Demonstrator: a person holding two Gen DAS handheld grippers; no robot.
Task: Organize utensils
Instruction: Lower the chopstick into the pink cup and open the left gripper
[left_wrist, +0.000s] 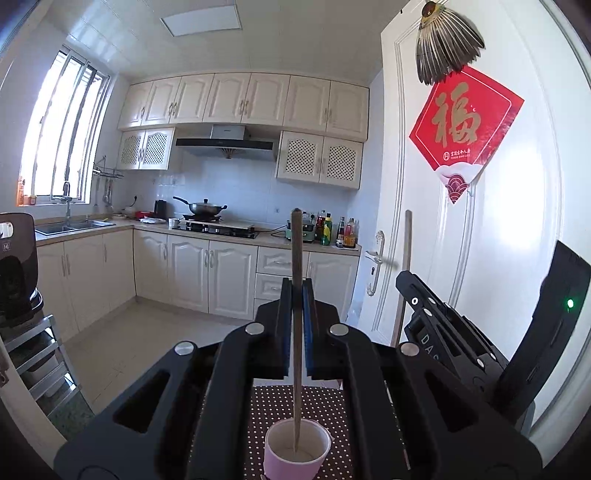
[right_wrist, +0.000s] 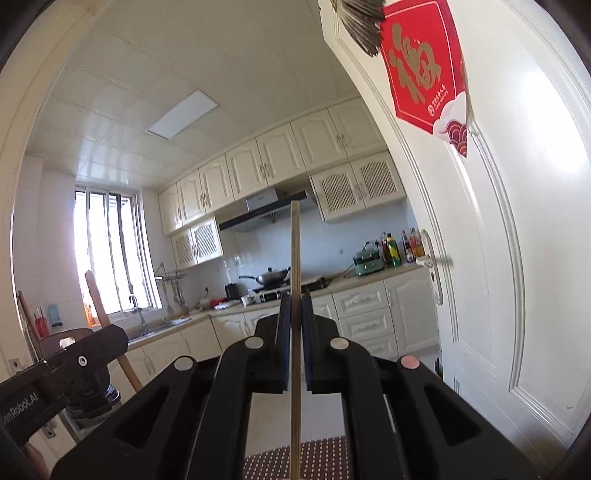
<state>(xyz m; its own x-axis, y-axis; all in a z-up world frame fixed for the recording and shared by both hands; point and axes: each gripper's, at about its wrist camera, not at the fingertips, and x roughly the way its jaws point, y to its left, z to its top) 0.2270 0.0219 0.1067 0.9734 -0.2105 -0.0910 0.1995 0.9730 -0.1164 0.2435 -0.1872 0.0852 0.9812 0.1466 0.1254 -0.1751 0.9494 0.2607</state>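
My left gripper (left_wrist: 297, 291) is shut on a dark brown chopstick (left_wrist: 296, 243) that stands upright. Its lower tip reaches down inside a pink paper cup (left_wrist: 275, 461) on the brown dotted tablecloth (left_wrist: 266, 406). To the right, the right gripper (left_wrist: 404, 282) holds a second chopstick (left_wrist: 407, 240) upright in front of the door. In the right wrist view, my right gripper (right_wrist: 295, 299) is shut on that paler chopstick (right_wrist: 295, 251), whose lower end runs down past the tablecloth (right_wrist: 321, 458) edge. The left gripper (right_wrist: 110, 339) shows at lower left with its chopstick (right_wrist: 96, 295). The cup is hidden in this view.
A white door (left_wrist: 498, 240) with a red paper sign (left_wrist: 465, 125) stands close on the right. A black appliance (left_wrist: 14, 266) sits on a metal rack at the left. Beyond lie the tiled kitchen floor (left_wrist: 147, 332) and a counter with a wok (left_wrist: 205, 208) and bottles (left_wrist: 332, 230).
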